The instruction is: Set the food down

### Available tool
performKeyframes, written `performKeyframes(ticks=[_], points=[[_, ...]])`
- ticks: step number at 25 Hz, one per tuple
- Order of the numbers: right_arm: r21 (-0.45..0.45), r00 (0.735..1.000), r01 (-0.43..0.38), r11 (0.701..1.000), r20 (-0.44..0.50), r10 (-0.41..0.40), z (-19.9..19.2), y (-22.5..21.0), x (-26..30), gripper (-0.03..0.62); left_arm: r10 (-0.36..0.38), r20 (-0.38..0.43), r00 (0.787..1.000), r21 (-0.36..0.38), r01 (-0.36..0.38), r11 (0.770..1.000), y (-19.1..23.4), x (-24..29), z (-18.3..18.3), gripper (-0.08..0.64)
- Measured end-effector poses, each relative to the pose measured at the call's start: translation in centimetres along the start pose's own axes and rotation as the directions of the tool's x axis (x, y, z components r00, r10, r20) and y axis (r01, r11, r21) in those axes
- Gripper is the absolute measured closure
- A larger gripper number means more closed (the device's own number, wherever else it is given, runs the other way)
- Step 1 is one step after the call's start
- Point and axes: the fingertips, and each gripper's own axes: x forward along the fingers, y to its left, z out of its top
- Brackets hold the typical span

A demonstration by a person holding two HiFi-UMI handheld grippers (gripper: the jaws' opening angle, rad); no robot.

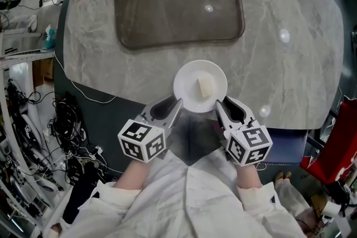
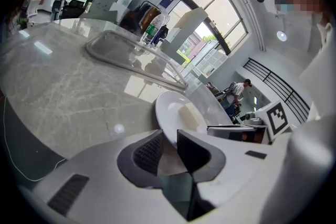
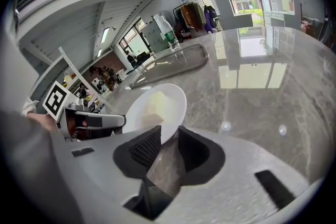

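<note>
Closest in, a person in white sleeves (image 1: 184, 198) holds two grippers, one in each hand, each with one marker cube on it. The left gripper (image 1: 172, 102) and the right gripper (image 1: 223, 102) point away from the person toward the near edge of a round marble table (image 1: 290, 75).

One white plate (image 1: 184, 86) looks to rest there, right at the table's near edge, with a gripper at either side of its near rim. In the left gripper view, the left gripper (image 2: 168, 136) has its jaws a little apart and the plate (image 2: 168, 110) rim sits in the gap, with bare table showing beside it. The right gripper (image 3: 169, 134) shows the same in its own view: jaws parted, the plate (image 3: 173, 99) rim between them, not clamped.

A single pale, blocky piece of food (image 1: 206, 87) lies on the plate, right of its centre, just beyond both sets of jaws.

Farther back, well apart from the plate, one smoky translucent tray (image 1: 118, 8) lies flat on the marble.
</note>
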Motion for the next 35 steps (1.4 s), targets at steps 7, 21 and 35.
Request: performKeyframes(ticks=[7,21,35], points=[[-0.01,0.999,0.02,1.0,0.025,-0.02,0.5,0.0,-0.3,0.505,0.011,0.014,1.0,-0.002,-0.011,1.0,-0.3,-0.2,0.2,0.472],[-0.046,0.995,-0.059,0.997,0.074,0.062,4.3,0.5,-3.5,0.505,0.04,0.106,0.994,0.029,-0.043,0.999,-3.8,-2.1,3.4,0.472],[-0.057,0.983,-0.082,0.995,0.16,0.091,9.5,0.3,-2.5,0.506,0.029,0.155,0.988,0.078,-0.042,0.996,-3.4,-1.5,8.6,0.471]])
